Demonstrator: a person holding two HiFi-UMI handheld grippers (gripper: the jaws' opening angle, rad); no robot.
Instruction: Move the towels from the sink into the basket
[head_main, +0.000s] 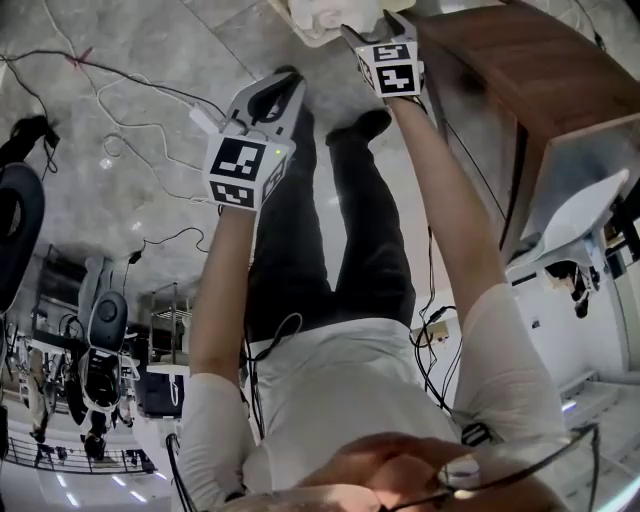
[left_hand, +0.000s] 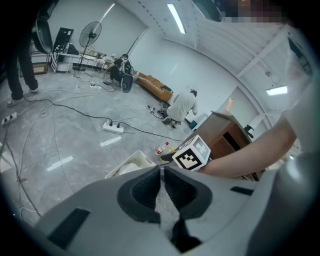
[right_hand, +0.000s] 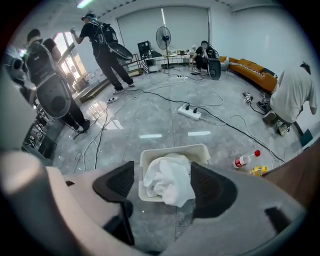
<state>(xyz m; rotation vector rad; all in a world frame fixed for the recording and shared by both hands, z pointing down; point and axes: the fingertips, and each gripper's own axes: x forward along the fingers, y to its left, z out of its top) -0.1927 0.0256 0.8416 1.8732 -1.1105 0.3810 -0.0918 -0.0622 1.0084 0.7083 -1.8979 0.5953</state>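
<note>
Head view: you are holding the left gripper (head_main: 288, 85) at 11 o'clock over bare grey floor (head_main: 130, 70), well apart from the loose cables (head_main: 120, 100) at 9 o'clock. The right gripper (head_main: 372, 30) is hanging at 12 o'clock, just beside the basket (head_main: 305, 30) at the top edge. A brown cabinet (head_main: 520, 70) is closing off your 2 o'clock side, near the right forearm; the floor is lying open toward 10 o'clock.

Left gripper view: its jaws are sitting drawn together to a thin slit, gripping nothing. The basket's corner is showing at 9 o'clock of them, and a power strip (left_hand: 113, 128) is lying farther out on the floor at 11 o'clock.

Right gripper view: its jaws are standing spread, pads pressing nothing. Between them, below, a white towel (right_hand: 170, 180) is lying in the basket, spilling over the near rim at 6 o'clock. A bottle (right_hand: 246, 159) is lying at 3 o'clock, apart from the basket. Open floor is surrounding the other three sides.
</note>
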